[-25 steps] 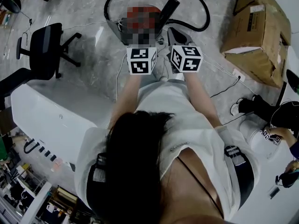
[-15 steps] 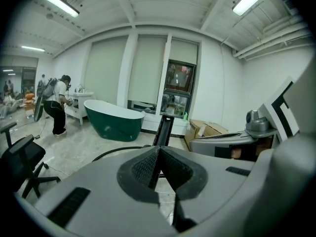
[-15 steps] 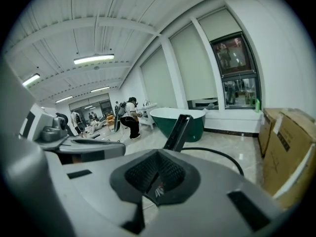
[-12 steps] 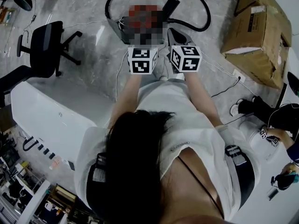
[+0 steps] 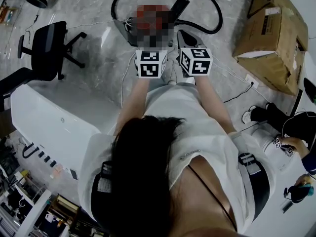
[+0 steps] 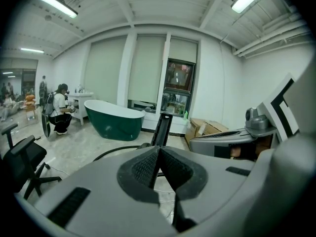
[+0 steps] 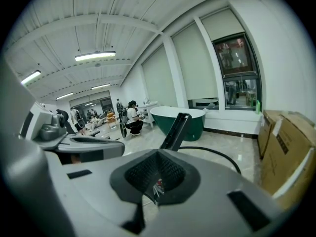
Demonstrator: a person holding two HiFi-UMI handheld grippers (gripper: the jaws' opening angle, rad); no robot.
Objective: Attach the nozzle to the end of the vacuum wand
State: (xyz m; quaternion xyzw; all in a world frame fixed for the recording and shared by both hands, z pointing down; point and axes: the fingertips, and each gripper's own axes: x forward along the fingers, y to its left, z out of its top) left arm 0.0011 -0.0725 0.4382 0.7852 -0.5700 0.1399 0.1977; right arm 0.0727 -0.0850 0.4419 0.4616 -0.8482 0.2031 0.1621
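A canister vacuum [image 5: 129,24] sits on the marble floor ahead of me, and its black hose [image 5: 213,23] loops around it. A flat black wand piece [image 5: 178,6] rises from the vacuum; it also shows as the wand piece [image 6: 162,130] in the left gripper view and the wand piece [image 7: 177,131] in the right gripper view. I cannot make out a separate nozzle. My left gripper [image 6: 158,169] and right gripper [image 7: 157,174] are held side by side above the floor. Both are short of the vacuum, shut and empty. Their marker cubes [image 5: 150,63] hide the jaws in the head view.
Cardboard boxes [image 5: 271,38] stand at the right. A black office chair [image 5: 47,53] and a white bathtub [image 5: 59,127] are at the left. A green bathtub [image 6: 114,122] stands by the far wall, with a crouching person [image 6: 60,115] beyond. Thin cables [image 5: 237,95] run over the floor.
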